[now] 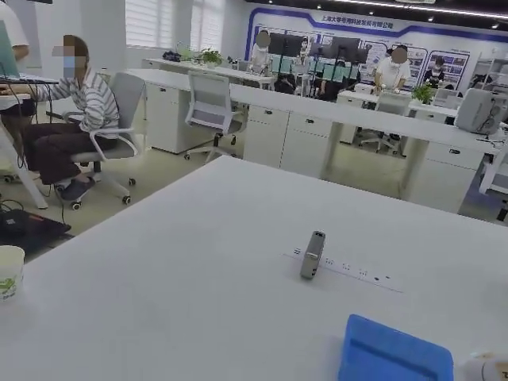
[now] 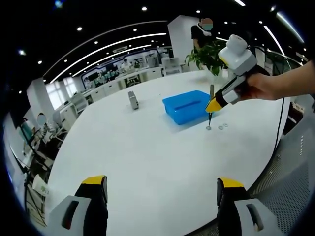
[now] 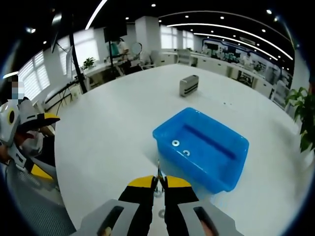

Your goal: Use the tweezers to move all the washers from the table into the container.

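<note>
Small grey box (image 1: 312, 255) stands upright, just beside a flush socket strip (image 1: 357, 271). Paper cup (image 1: 9, 271) at far left edge (green print, partly cropped). Seated person (image 1: 75, 111) in striped top on white office chair (image 1: 127, 95). Second chair (image 1: 213, 107) at long white desks (image 1: 357, 111). Potted plant (image 2: 206, 51) in left gripper view.

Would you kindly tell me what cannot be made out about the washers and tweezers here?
Left gripper view: whether the tweezers pinch one of the washers; too small.
Right gripper view: how many washers lie on the table; the right hand-held gripper covers them.
Head view: container contents; the bottom edge cuts it off.
</note>
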